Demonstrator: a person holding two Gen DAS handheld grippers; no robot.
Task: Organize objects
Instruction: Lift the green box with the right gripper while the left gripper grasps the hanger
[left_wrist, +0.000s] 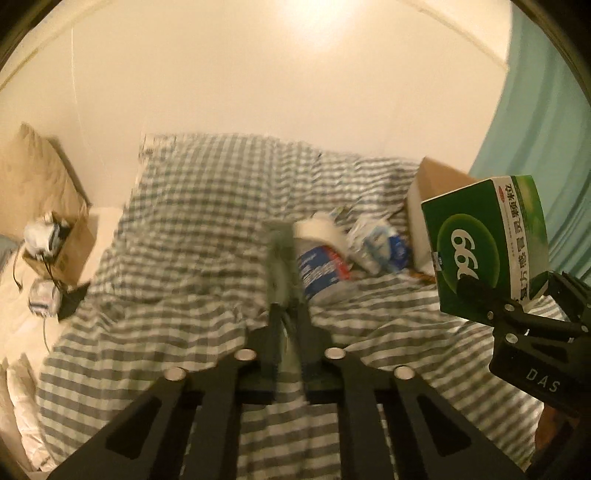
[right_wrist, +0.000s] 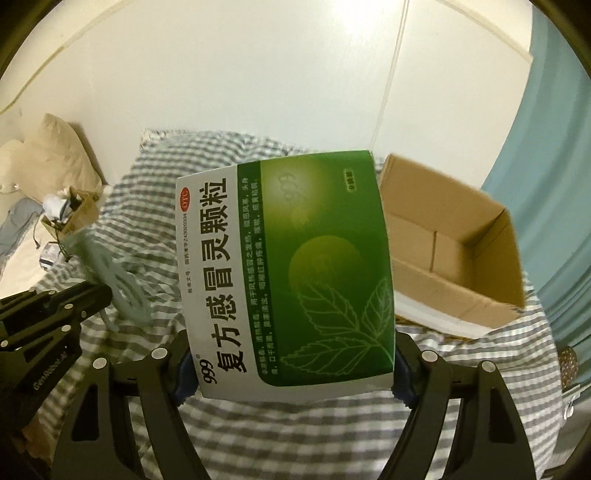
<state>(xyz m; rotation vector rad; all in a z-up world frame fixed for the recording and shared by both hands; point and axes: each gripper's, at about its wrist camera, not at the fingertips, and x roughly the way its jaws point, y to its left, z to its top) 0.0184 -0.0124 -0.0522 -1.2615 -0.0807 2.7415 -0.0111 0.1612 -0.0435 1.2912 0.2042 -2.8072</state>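
Observation:
My right gripper (right_wrist: 291, 373) is shut on a green and white medicine box (right_wrist: 288, 266) and holds it above the checked bed cover; the box also shows in the left wrist view (left_wrist: 484, 243). An open brown cardboard box (right_wrist: 454, 243) lies just right of it on the bed. My left gripper (left_wrist: 286, 317) is shut on a blurred grey-green coiled cable (left_wrist: 280, 266), seen from the right wrist view (right_wrist: 110, 273) at the left. A white jar with a blue and red label (left_wrist: 321, 258) and a white and blue packet (left_wrist: 380, 247) lie on the bed beyond the cable.
A small cardboard box (left_wrist: 59, 243) with white and dark items stands at the far left beside a beige pillow (left_wrist: 37, 177). A teal curtain (left_wrist: 546, 147) hangs at the right. A cream wall stands behind the bed.

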